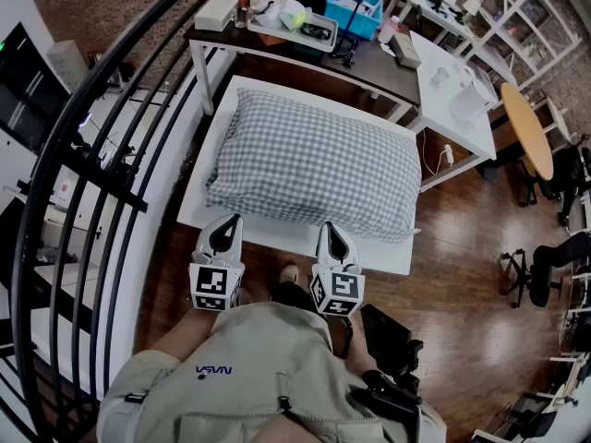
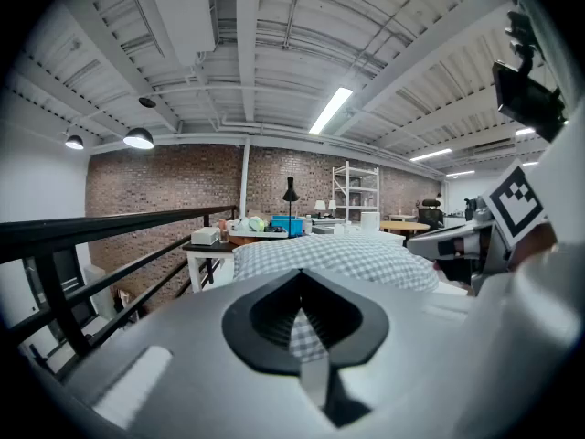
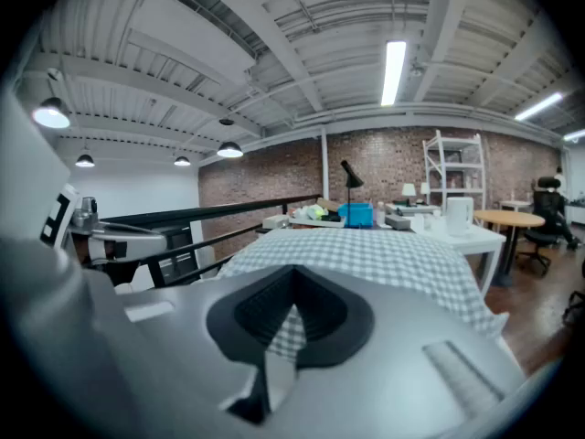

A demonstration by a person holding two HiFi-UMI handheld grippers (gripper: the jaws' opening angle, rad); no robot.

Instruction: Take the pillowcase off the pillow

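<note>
We judge that nothing is done yet: the pillowcase (image 1: 314, 164) covers the whole pillow (image 1: 277, 141), which lies on the table (image 1: 211, 169). Our left gripper (image 1: 225, 233) and right gripper (image 1: 333, 236) are both clenched and empty, close to its near edge.

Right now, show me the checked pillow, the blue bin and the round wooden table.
checked pillow (image 1: 314, 169), head view, middle of its top face.
blue bin (image 1: 337, 7), head view, its left side.
round wooden table (image 1: 528, 132), head view, middle of its top.
</note>
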